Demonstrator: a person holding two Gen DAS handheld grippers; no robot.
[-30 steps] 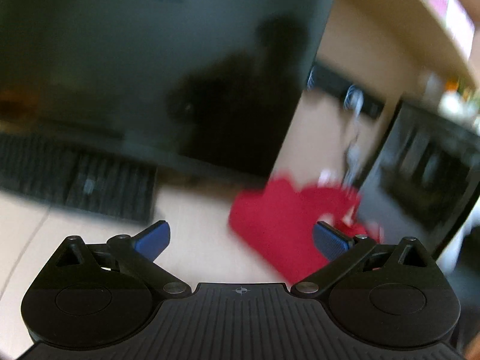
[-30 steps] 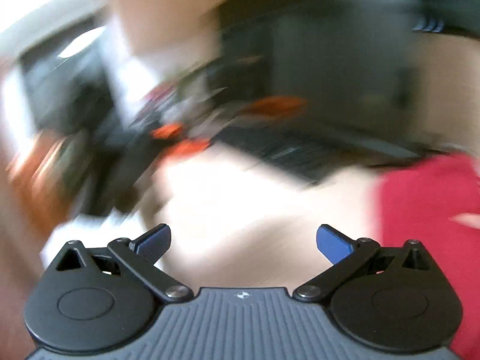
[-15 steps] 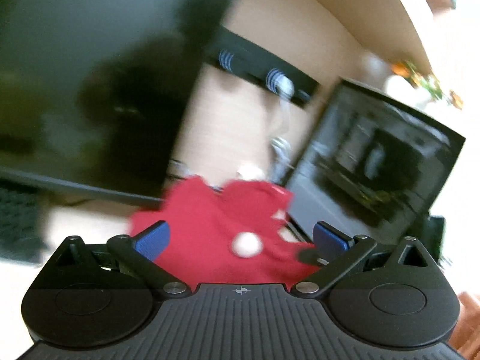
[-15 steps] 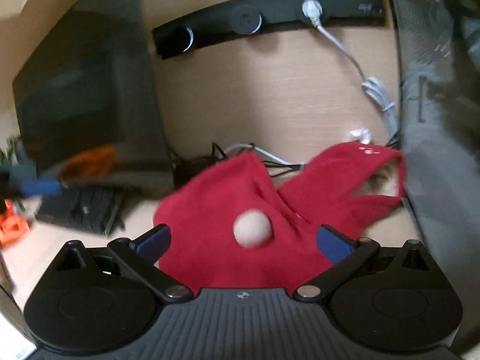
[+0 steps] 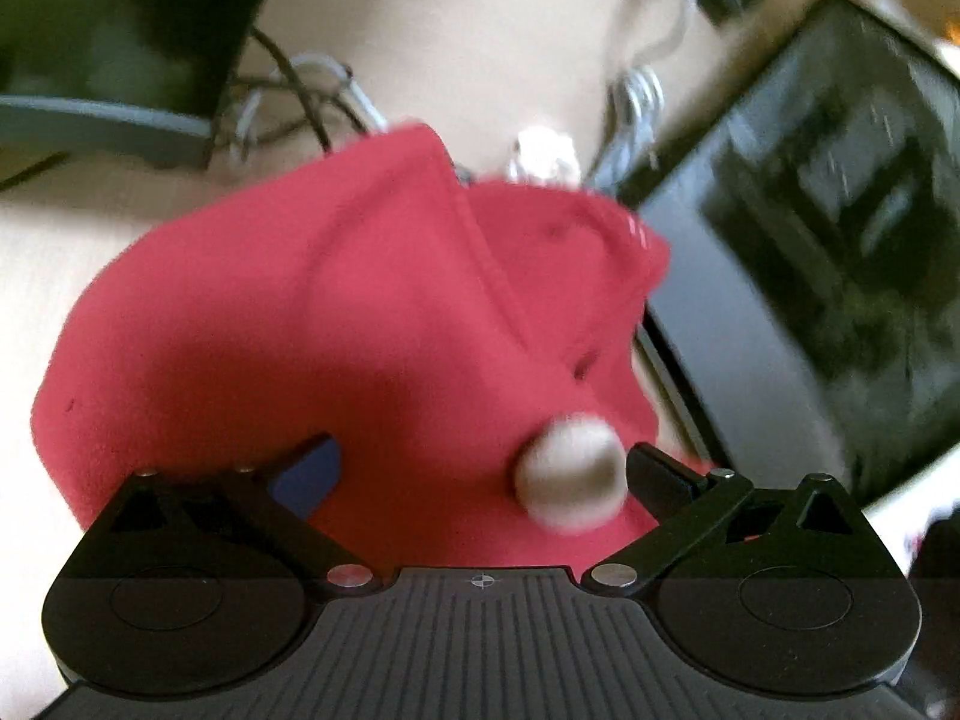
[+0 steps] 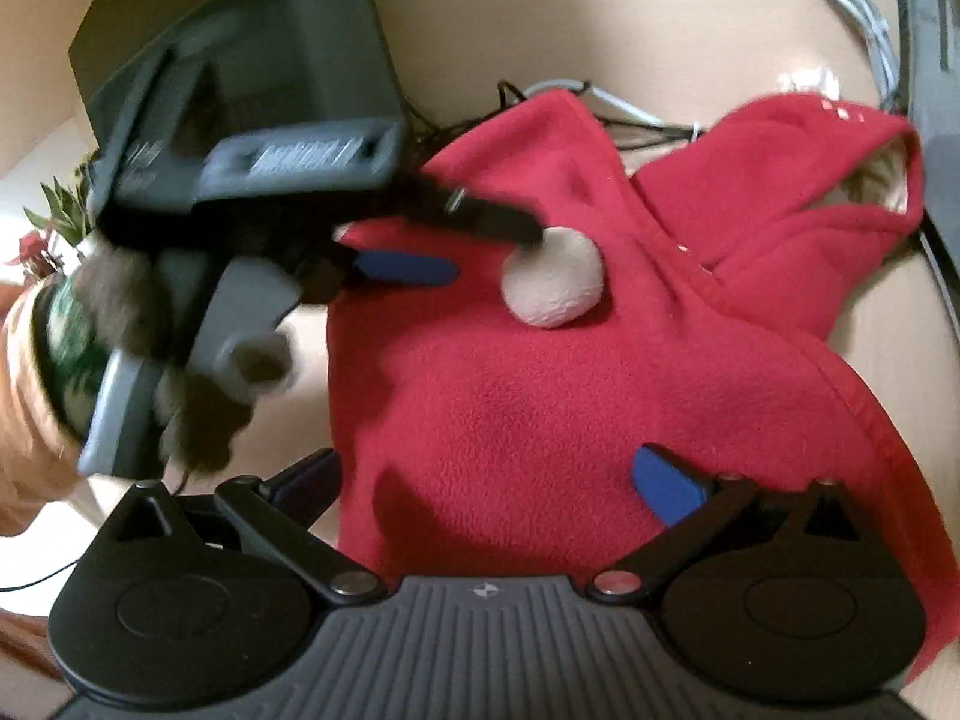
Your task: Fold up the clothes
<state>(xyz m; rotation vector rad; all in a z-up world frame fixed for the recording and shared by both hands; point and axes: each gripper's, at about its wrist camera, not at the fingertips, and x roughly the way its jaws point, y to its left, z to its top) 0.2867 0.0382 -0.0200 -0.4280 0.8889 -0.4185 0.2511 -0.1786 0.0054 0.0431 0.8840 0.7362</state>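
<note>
Fleece on the desk: a red hooded garment with a cream pompom lies crumpled between two monitors. Left gripper hovers spread wide beside the pompom; right gripper gapes over the hem, empty.

We are looking along our right claw: a grey ribbed deck with a small crosshair mark at its centre, two black rounded housings either side of it, and black linkage arms pinned with silver screws. Each arm is carrying a blue pad at its tip. Our left claw is showing the same build, with its ribbed deck reading darker. Seen from the right wrist, the left claw is appearing as a grey block with a grey handle behind it. The hand around that handle is wearing a dark glove, and an orange sleeve is showing behind it.
</note>
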